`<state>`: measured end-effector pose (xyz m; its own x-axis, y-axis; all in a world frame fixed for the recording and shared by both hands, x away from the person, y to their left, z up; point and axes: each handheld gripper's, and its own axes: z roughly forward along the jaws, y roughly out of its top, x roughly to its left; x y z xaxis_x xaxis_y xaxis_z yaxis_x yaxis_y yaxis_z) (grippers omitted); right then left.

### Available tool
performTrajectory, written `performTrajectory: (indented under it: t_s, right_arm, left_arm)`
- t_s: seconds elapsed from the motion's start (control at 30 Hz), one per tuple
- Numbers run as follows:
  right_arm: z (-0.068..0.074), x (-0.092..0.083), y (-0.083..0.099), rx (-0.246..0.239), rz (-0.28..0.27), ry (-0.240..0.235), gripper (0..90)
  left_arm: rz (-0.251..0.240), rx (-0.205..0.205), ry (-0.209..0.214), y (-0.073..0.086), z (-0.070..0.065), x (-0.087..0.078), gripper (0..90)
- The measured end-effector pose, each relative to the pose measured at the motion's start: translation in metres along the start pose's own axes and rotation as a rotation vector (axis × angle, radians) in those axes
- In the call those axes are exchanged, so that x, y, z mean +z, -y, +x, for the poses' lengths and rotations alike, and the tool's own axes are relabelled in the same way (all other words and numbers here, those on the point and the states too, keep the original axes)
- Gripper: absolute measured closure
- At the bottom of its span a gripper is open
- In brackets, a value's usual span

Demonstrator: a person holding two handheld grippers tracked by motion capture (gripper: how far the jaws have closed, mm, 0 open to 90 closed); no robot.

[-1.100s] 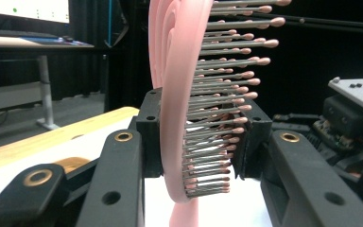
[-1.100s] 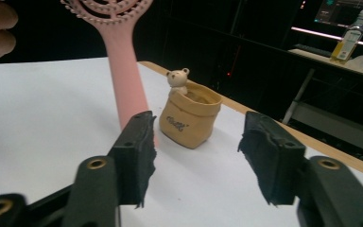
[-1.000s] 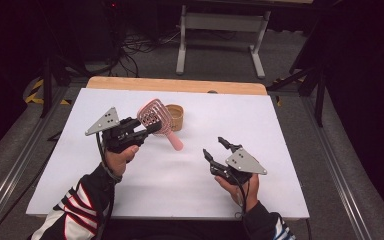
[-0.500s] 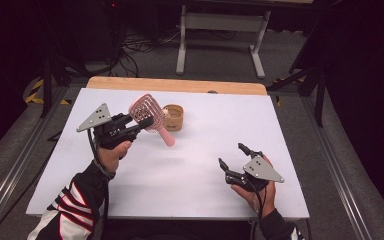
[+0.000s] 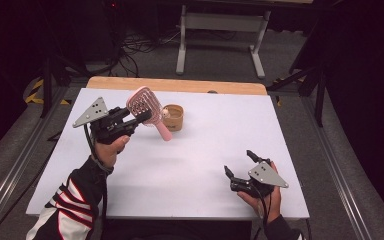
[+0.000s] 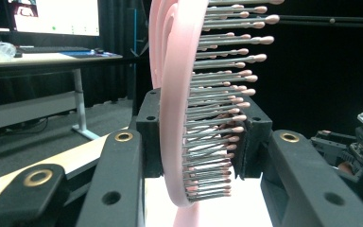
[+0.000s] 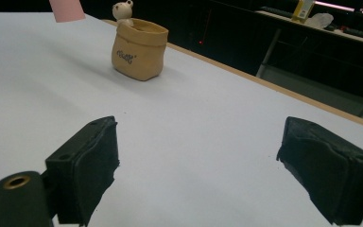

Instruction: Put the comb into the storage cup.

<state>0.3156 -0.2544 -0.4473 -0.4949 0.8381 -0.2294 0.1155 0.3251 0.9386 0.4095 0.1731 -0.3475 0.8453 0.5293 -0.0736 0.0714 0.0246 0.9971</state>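
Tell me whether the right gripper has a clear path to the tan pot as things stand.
Probably yes. The right gripper is open with nothing between its fingers, and bare white table lies between it and the tan pot. The pink hairbrush, held up by the left gripper, hangs beside the pot's far side.

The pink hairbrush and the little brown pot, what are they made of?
The pink hairbrush looks like smooth, matte plastic: its curved frame seems moulded in one piece, and its thin grey bristles end in tiny pink balls. The little brown pot looks like unglazed clay or maybe resin: dull tan, shaped like a wrinkled sack with a rolled rim. Which one, I can't tell.
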Motion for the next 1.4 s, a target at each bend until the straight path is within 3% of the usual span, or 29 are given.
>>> performTrajectory:
  t_s: [0.17, 0.5, 1.4]
  right_arm:
    - [-0.003, -0.001, 0.002, 0.026, -0.006, 0.013, 10.9]
    - [-0.001, 0.002, 0.002, 0.013, -0.001, 0.016, 8.4]
    - [0.004, 0.002, 0.0, -0.021, -0.027, 0.027, 6.6]
  left_arm:
    - [-0.008, 0.005, -0.01, -0.009, 0.002, 0.003, 63.2]
    - [-0.005, 0.029, -0.02, -0.026, 0.006, 0.018, 63.2]
    - [0.009, 0.063, -0.051, -0.049, 0.017, 0.055, 63.2]
